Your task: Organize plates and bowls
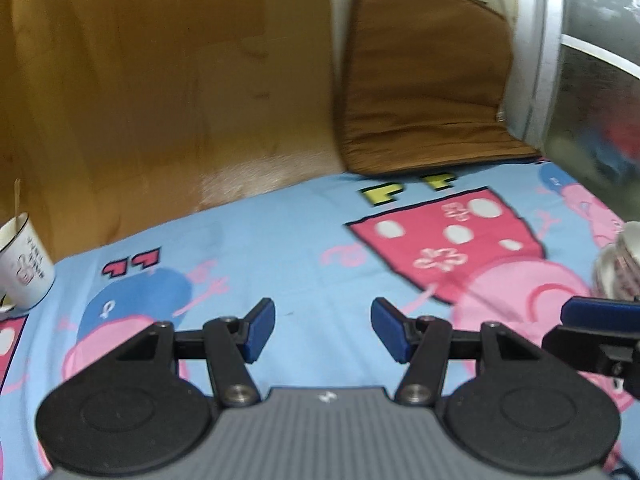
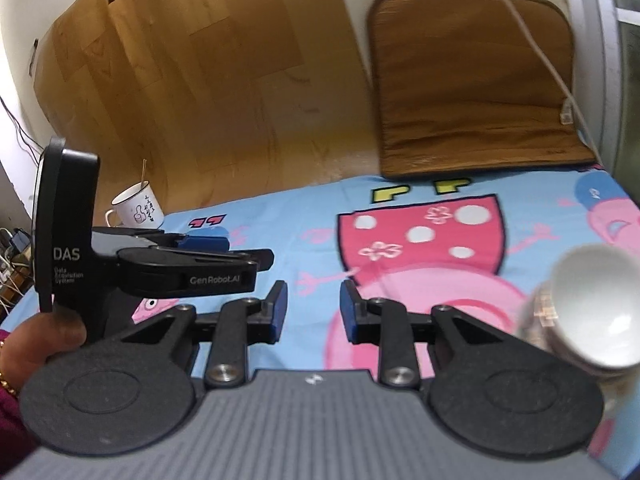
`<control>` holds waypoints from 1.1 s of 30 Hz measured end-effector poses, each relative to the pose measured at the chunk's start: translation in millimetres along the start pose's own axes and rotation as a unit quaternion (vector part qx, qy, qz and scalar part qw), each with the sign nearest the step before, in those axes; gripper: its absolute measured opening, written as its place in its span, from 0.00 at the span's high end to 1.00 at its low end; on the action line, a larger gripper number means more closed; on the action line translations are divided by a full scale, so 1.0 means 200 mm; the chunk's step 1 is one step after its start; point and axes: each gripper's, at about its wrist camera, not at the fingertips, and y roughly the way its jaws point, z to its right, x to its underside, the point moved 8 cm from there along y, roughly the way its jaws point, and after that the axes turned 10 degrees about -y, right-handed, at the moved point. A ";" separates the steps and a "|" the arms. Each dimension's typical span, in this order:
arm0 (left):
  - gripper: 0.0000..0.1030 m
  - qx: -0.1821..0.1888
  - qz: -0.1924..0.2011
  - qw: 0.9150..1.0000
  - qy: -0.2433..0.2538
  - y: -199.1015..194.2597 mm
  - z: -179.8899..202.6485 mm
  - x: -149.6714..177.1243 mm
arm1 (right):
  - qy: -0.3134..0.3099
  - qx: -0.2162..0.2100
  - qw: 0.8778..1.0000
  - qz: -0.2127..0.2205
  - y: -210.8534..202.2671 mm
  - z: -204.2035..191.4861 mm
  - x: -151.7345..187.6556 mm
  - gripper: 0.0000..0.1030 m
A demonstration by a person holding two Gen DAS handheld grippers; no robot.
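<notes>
A stack of bowls (image 2: 588, 312) stands on the cartoon tablecloth at the right edge of the right wrist view; its top bowl is white and tilted, and the ones below it are blurred. The same bowls (image 1: 619, 264) just show at the right edge of the left wrist view. My right gripper (image 2: 313, 308) hovers over the cloth to the left of the bowls, open with nothing between its blue pads. My left gripper (image 1: 323, 330) is open over bare cloth, also holding nothing. It appears side-on as the left gripper (image 2: 208, 246), held by a hand (image 2: 48, 340).
A white mug (image 2: 138, 206) with a stick in it stands at the cloth's far left edge; the same mug (image 1: 24, 264) appears in the left wrist view. A brown cushion (image 2: 472, 96) leans at the back right, beside a wooden board (image 2: 200, 80). A metal frame (image 1: 540, 48) rises at right.
</notes>
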 end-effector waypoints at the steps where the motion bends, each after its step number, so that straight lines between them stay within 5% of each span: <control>1: 0.47 -0.002 -0.001 1.000 -0.003 0.00 -0.03 0.01 | 0.001 0.003 1.000 0.003 0.02 -0.02 0.01 0.69; 12: 0.48 0.004 -0.013 1.000 -0.013 0.04 -0.13 0.07 | 0.049 0.038 0.998 0.007 0.07 -0.03 0.12 0.62; 30: 0.47 0.054 0.013 0.997 0.046 -0.02 0.12 0.12 | 0.097 0.135 0.984 0.058 -0.13 0.04 0.26 0.54; 33: 0.31 0.058 0.015 0.997 0.047 -0.03 0.13 0.14 | 0.102 0.144 0.983 0.058 -0.12 0.04 0.27 0.48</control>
